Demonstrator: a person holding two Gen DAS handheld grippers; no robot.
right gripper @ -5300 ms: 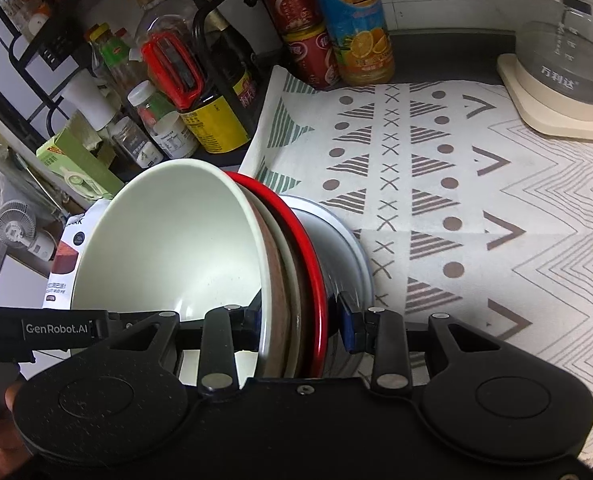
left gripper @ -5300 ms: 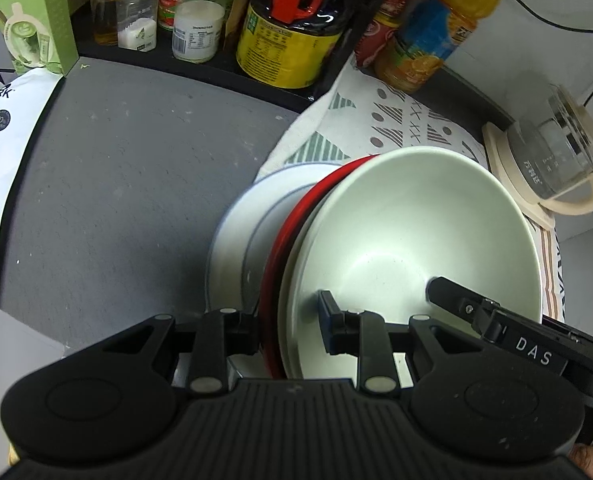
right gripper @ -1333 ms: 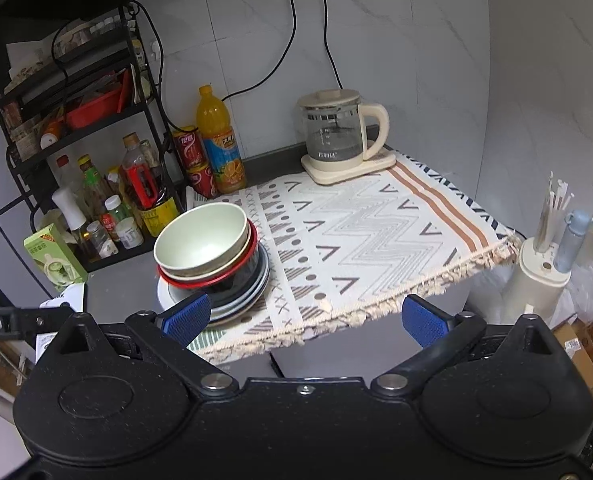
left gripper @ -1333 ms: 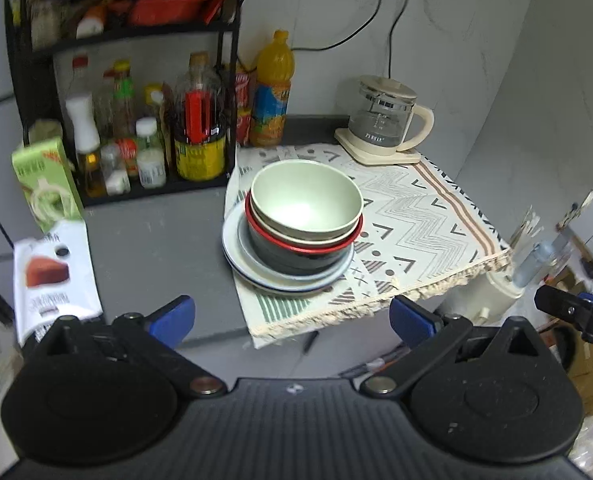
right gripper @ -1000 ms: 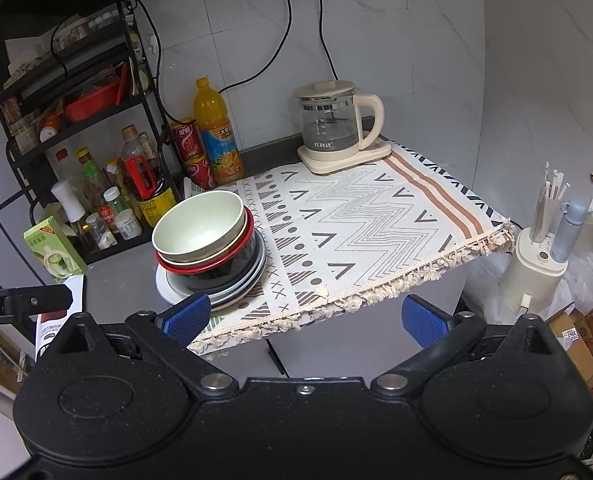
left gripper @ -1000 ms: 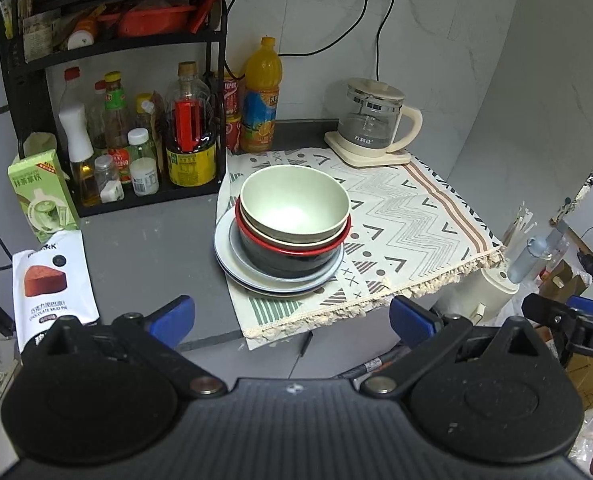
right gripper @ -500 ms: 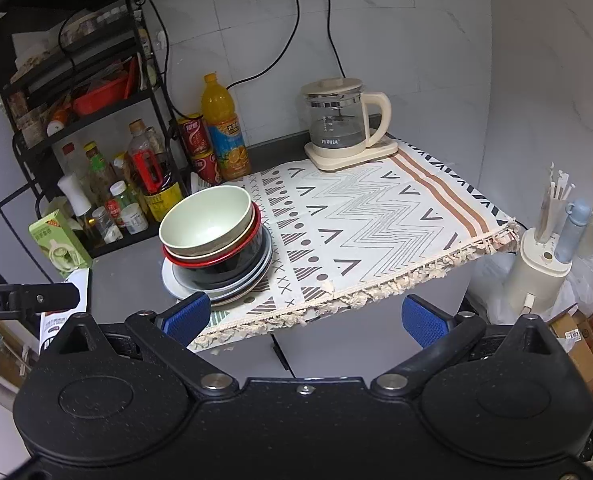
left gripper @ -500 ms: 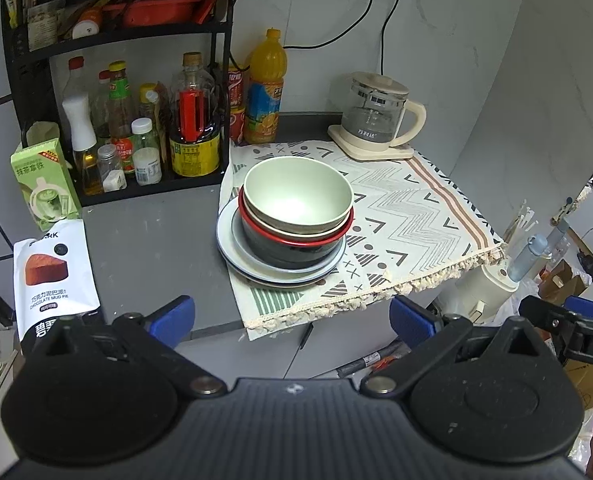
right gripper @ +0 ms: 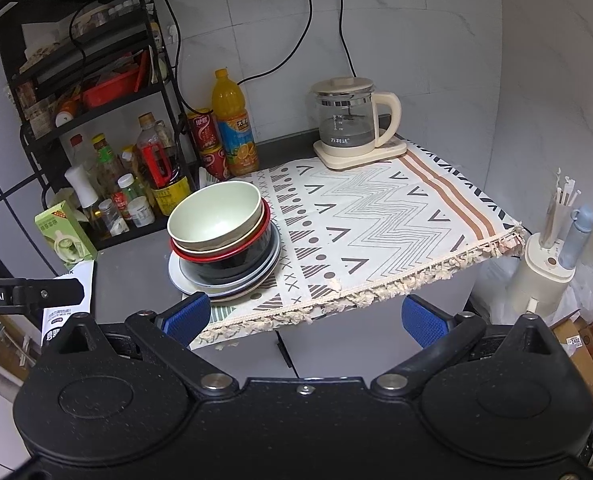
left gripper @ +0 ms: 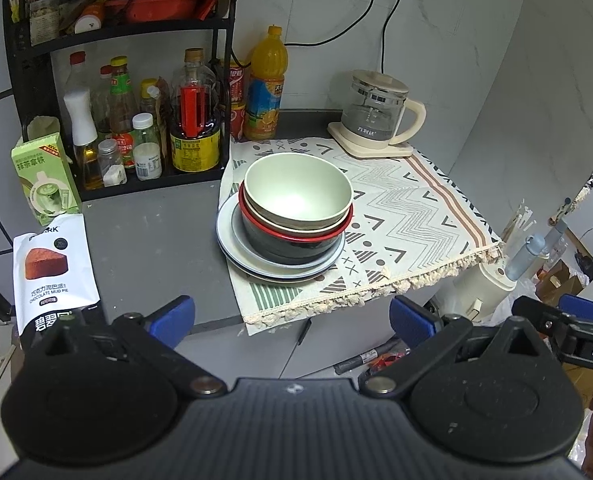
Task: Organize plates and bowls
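A stack of dishes stands on the counter, half on the patterned cloth (left gripper: 408, 216). On top sits a pale green bowl (left gripper: 297, 189) (right gripper: 215, 212); under it are a beige bowl, a red-rimmed black bowl (left gripper: 292, 242) (right gripper: 232, 260) and white and blue plates (left gripper: 256, 268) (right gripper: 220, 286). My left gripper (left gripper: 292, 320) hangs well back from the stack, open and empty. Also pulled back, my right gripper (right gripper: 304, 318) is open with nothing between its blue pads.
A black rack (left gripper: 116, 40) with bottles and jars stands at the back left. An orange juice bottle (left gripper: 266, 88) and red cans stand by the wall. A glass kettle (left gripper: 376, 114) sits at the back right. A green carton (left gripper: 46, 178) and a cake packet (left gripper: 50, 276) lie left.
About five seconds ago both grippers were shut on the tilted stack; now it rests upright on the counter and both grippers are open and drawn far back. In the last second little moved.
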